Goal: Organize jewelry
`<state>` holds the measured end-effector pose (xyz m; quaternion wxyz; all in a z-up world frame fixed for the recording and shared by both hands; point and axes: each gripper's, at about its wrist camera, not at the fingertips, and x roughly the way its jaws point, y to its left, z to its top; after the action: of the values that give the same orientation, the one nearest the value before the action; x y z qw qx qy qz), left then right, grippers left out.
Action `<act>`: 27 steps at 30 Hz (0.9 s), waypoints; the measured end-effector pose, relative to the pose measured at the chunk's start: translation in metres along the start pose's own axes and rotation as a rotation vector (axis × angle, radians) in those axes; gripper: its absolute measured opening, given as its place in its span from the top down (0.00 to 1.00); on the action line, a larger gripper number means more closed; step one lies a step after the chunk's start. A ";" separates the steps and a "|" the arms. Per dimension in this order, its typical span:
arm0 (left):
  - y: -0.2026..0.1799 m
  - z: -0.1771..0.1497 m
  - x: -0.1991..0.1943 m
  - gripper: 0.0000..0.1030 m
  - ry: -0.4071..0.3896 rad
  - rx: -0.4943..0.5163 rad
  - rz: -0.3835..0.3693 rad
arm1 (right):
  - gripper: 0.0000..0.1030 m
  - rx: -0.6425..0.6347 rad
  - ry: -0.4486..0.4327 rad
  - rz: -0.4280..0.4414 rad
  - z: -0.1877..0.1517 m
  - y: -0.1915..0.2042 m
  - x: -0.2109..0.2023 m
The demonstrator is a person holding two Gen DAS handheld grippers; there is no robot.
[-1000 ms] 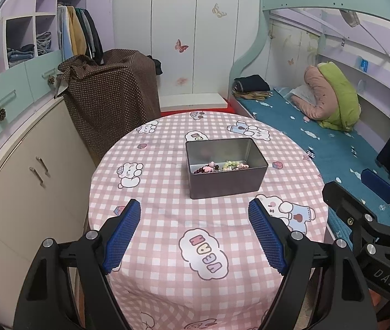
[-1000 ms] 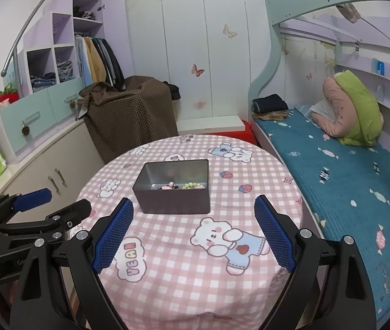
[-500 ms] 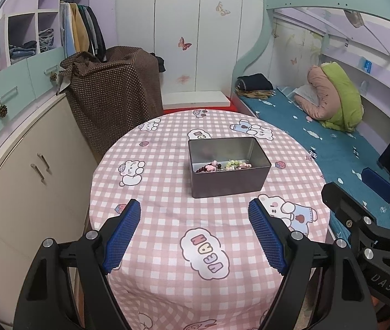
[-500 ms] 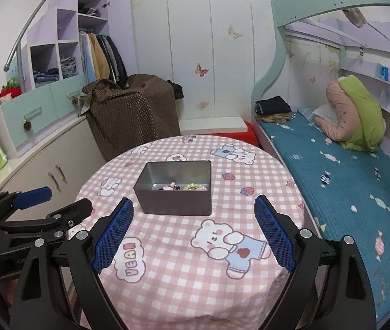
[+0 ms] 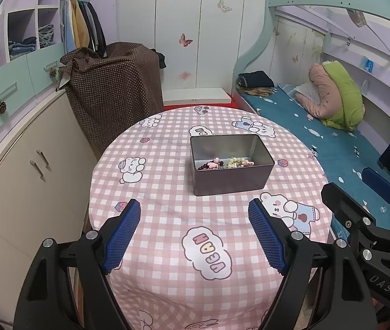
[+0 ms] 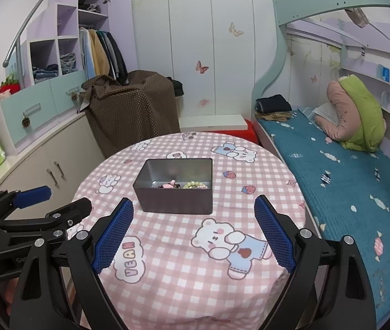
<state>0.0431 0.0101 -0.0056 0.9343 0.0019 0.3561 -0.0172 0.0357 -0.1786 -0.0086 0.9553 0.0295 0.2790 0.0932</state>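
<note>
Both grippers had drifted back from the table [image 5: 167, 192] over the last second — the metal tin [image 5: 230, 165] sat smaller and further off in each wrist view than it did a moment earlier. The left gripper [image 5: 195, 231] hung above the near edge of the pink checked cloth, jaws wide apart, nothing between the blue pads. The right gripper [image 6: 193, 233] was the same story — spread open, empty, well short of the tin. And the jewelry [image 5: 226, 163]? All of it lay inside the tin, a cluster of beads and a small pink charm along the near wall. Nothing loose showed on the cloth. That pull-back, with both hands empty, read like the sorting was finished or very nearly so.
</note>
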 end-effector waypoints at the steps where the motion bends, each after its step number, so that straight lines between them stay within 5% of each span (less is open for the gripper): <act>1: 0.000 0.000 0.000 0.24 -0.001 0.001 0.002 | 0.16 -0.003 0.000 -0.001 0.000 0.000 0.000; 27: 0.003 0.003 -0.002 0.24 0.006 0.013 0.015 | 0.16 -0.028 0.000 -0.024 0.005 0.008 -0.003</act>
<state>0.0440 0.0126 -0.0022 0.9333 0.0108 0.3587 -0.0125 0.0348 -0.1715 -0.0022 0.9566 0.0127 0.2780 0.0858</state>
